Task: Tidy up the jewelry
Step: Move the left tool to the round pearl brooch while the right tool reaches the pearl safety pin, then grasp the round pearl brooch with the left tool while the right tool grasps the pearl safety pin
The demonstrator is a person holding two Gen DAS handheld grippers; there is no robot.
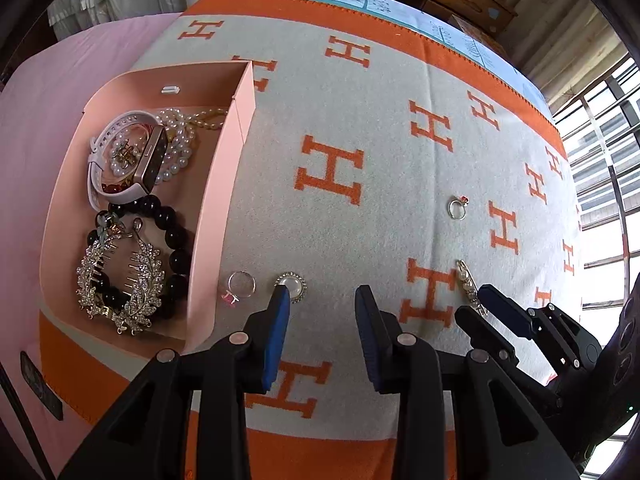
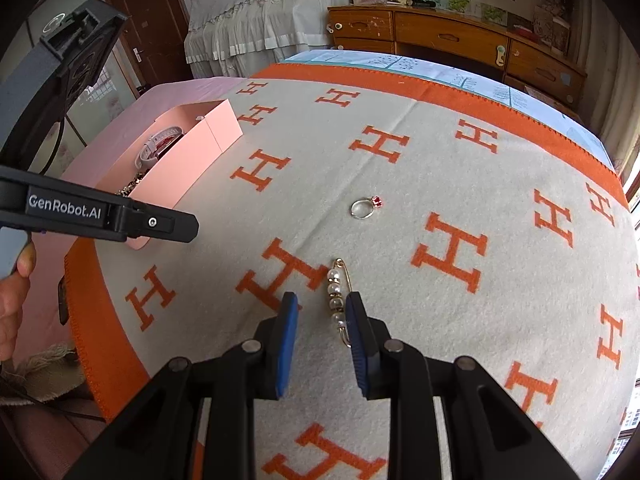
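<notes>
On the H-patterned blanket (image 1: 360,240) lie a round pearl brooch (image 1: 295,285), a ring with a pink stone (image 1: 240,286), a silver ring with a red stone (image 2: 365,207) and a gold pearl pin (image 2: 338,300). My left gripper (image 1: 322,300) hangs open just above the blanket. Its left fingertip (image 1: 282,300) covers the brooch's near edge, and nothing is between the pads. My right gripper (image 2: 322,304) is open, low over the pearl pin. The pin lies between its fingers, close against the right pad (image 2: 356,320).
An open pink box (image 1: 224,216) stands at the blanket's left edge. It holds a white smartwatch (image 1: 132,152), pearl strands, a black bead bracelet (image 1: 176,240) and a rhinestone comb (image 1: 120,280). A wooden dresser (image 2: 440,36) and a covered bed stand beyond.
</notes>
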